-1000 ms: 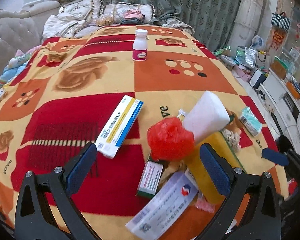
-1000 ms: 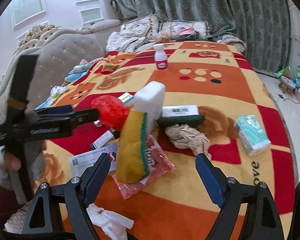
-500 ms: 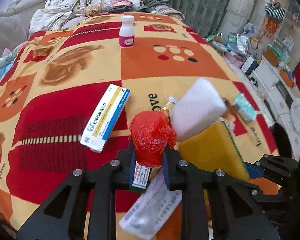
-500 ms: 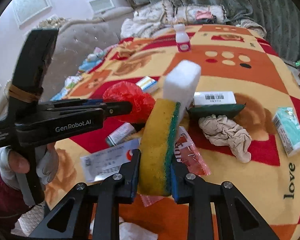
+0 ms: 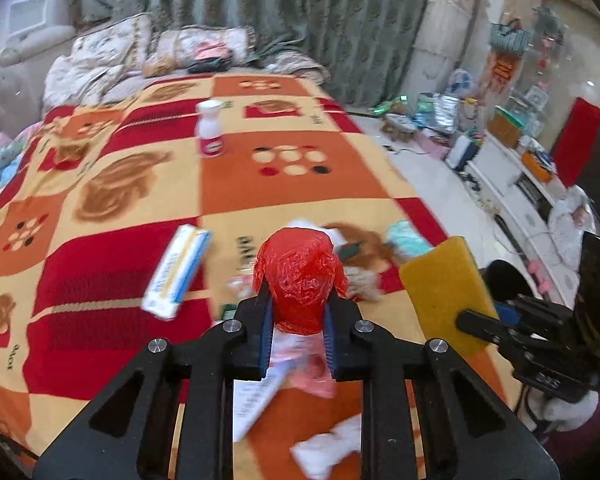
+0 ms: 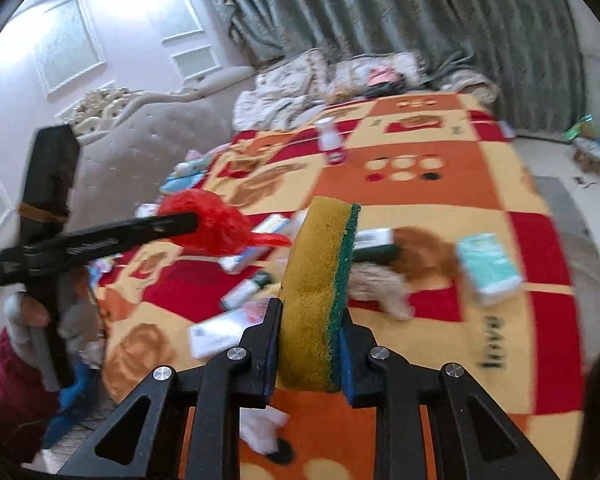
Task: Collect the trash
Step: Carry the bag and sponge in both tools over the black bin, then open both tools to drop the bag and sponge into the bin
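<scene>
My left gripper [image 5: 298, 322] is shut on a crumpled red plastic bag [image 5: 300, 276] and holds it above the bed; the bag also shows in the right wrist view [image 6: 216, 222]. My right gripper [image 6: 309, 354] is shut on a yellow sponge with a green scrub side [image 6: 316, 292], lifted off the bed; it also shows at the right of the left wrist view [image 5: 444, 280]. Below lie a long white-blue box [image 5: 178, 270], a teal tissue pack [image 6: 488, 264], crumpled brown paper [image 6: 380, 286] and white tissue [image 5: 328, 446].
A patterned red-orange blanket [image 5: 236, 184] covers the bed. A small white bottle [image 5: 210, 128] stands at its far middle. Pillows [image 5: 116, 46] and a curtain lie behind. A padded headboard [image 6: 140, 148] is on the left; floor clutter [image 5: 440, 112] is on the right.
Both grippers closed, the left on the red bag and the right on the sponge, then lifted them off the bed. The white block that leaned on the sponge is out of sight.
</scene>
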